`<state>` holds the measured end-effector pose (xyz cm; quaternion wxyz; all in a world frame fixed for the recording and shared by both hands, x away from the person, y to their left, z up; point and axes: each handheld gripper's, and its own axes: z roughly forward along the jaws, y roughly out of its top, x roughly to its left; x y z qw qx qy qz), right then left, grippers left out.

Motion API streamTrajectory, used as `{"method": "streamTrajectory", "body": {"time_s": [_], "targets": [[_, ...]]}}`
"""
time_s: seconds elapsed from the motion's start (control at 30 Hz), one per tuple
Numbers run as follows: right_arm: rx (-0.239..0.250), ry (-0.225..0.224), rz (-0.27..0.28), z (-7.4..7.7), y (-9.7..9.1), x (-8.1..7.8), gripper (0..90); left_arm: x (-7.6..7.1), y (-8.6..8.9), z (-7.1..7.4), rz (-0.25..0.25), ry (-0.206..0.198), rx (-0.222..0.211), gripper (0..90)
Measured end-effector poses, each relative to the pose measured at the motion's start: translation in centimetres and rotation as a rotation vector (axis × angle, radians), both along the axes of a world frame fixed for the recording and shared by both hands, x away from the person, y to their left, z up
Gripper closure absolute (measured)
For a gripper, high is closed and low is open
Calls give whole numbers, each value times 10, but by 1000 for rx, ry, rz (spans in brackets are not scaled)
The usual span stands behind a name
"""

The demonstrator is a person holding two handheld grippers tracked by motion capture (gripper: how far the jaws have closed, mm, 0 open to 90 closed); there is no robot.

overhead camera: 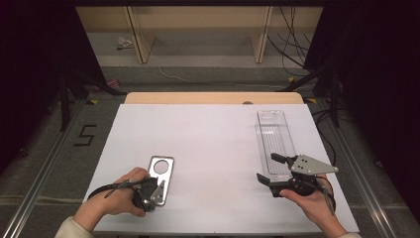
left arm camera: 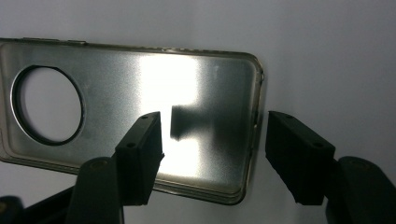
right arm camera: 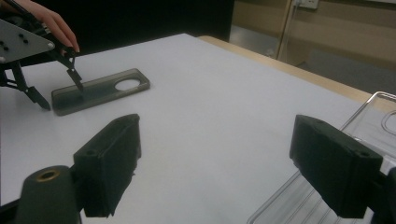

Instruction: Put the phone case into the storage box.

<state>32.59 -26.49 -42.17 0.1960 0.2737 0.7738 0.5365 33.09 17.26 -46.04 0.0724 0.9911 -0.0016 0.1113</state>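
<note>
1. Nearest the high camera is the left hand (overhead camera: 116,196), holding the left gripper (overhead camera: 151,194) over the near end of the phone case (overhead camera: 162,174).
2. The case, a silvery shell with a round camera hole, lies flat on the white table (overhead camera: 208,148), at the near left.
3. In the left gripper view the jaws stand apart, straddling the short edge of the case (left arm camera: 140,112): one fingertip (left arm camera: 140,149) is over the inside of the shell, the other just outside the rim. Nothing is pinched yet.
4. To do this grasp well, I would say the inner finger should go down until it touches the shell's floor, the outer one should hug the rim, and the jaws should close slowly; the wall is thin and glossy, so a skewed bite may let it slip or flip.
5. Keeping the gripper square to the short edge should keep the case from twisting on the lift.
6. Further out, the right gripper (overhead camera: 273,174) is also wide open, holding nothing, at the near end of a clear tray (overhead camera: 273,136) at the table's right.
7. From the right gripper view, the tray (right arm camera: 373,116) sits just beside its right jaw.
</note>
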Motion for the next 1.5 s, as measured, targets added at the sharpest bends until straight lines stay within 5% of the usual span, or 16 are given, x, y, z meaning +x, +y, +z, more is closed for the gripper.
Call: {"method": "streamTrajectory", "body": {"time_s": [1.5], "targets": [[-8,2,9,-1,2,0,175,-2,-3,0,16,32,22,485]]}}
